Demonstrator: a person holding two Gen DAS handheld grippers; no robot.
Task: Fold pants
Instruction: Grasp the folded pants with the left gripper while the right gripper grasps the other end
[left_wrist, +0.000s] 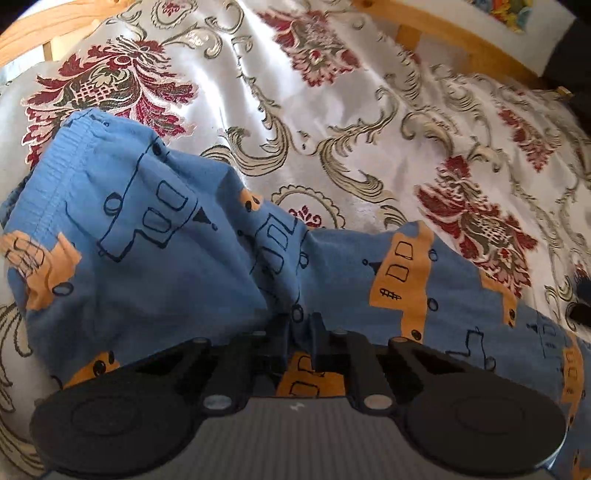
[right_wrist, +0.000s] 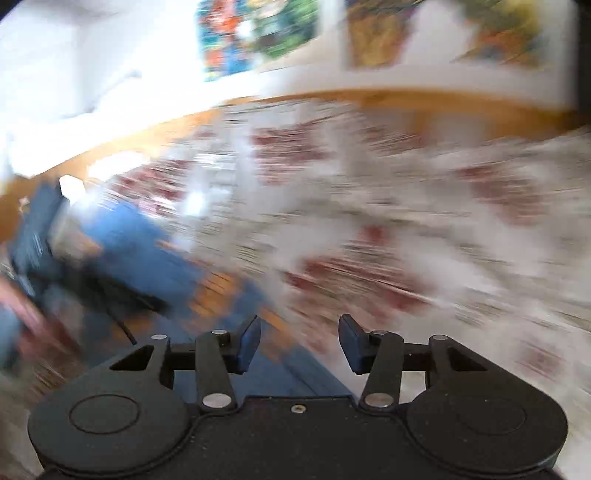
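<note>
While left claw (left_wrist: 298, 332) pinches pants (left_wrist: 155, 236), right claw (right_wrist: 299, 343) gapes

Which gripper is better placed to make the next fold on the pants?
Left. The left gripper looks already shut on the blue pants near the crotch. The right gripper is open, empty, and its view is motion-blurred, beside the fabric edge.

The pants (left_wrist: 155, 236) are blue, printed with orange blocks and dark outlined vehicles with windows and wheels. The bedspread (left_wrist: 332, 110) is shiny white, woven with dark red flowers and beige-gold scrolls edged in black. The bed frame (left_wrist: 436, 40) is pale orange wood. Both grippers (right_wrist: 299, 343) are black.
</note>
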